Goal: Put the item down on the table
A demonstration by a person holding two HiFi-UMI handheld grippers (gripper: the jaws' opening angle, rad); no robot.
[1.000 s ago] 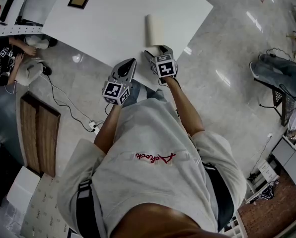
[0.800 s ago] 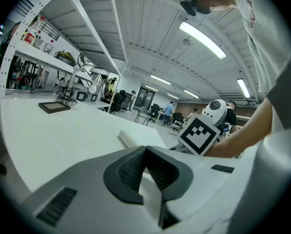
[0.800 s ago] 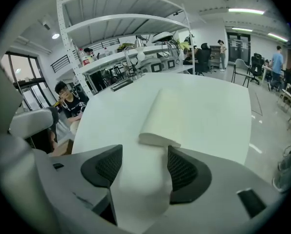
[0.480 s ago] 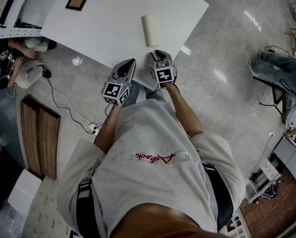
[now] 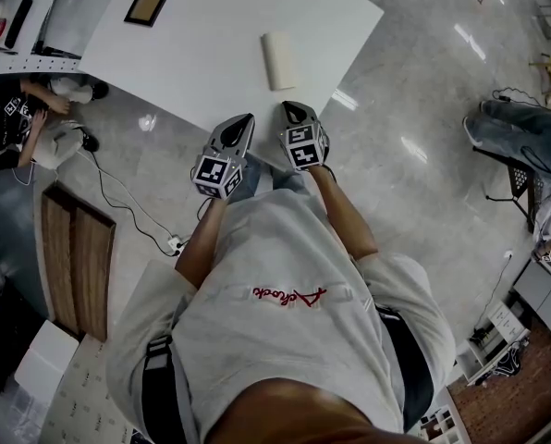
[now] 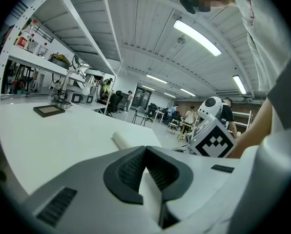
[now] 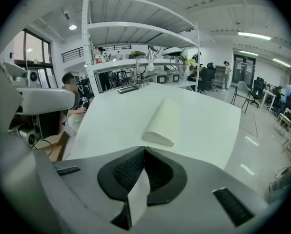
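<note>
Seeing the cream-white rolled cylinder [image 5: 278, 60] lying flat on the white rectangular table [image 5: 192, 54], near the table's right edge and a little in from its near corner, long axis pointing away from that corner. Nothing touches it. The grey two-jaw left gripper [image 5: 243, 118] hangs over the table's near corner with its jaws together, tips meeting, dark ribbed pads framing only a bare slot with nothing in it; its own view confirms this [image 6: 145, 147]. The grey two-jaw right gripper [image 5: 289, 107] sits just beside it, also over the near corner, on the side closer to the table's right edge. Its jaws are closing with the tips already touching, nothing between them [image 7: 144, 149]. The roll lies ahead of the right gripper's tips and clear of them; in the right gripper view it shows as a slightly flattened tube end-on [image 7: 162, 122] on bare tabletop. In the left gripper view the roll [image 6: 126, 140] peeks just above the jaw tips, farther onto the table. A dark-framed flat rectangular panel [image 5: 150, 3] rests at the table's far left corner, well apart from the roll. The person in a light grey T-shirt [image 5: 275, 322] stands off the table's near corner, on the glossy grey floor [image 5: 423, 109]. Wooden panels [image 5: 77, 257] lie on the floor off the table's left side.
</note>
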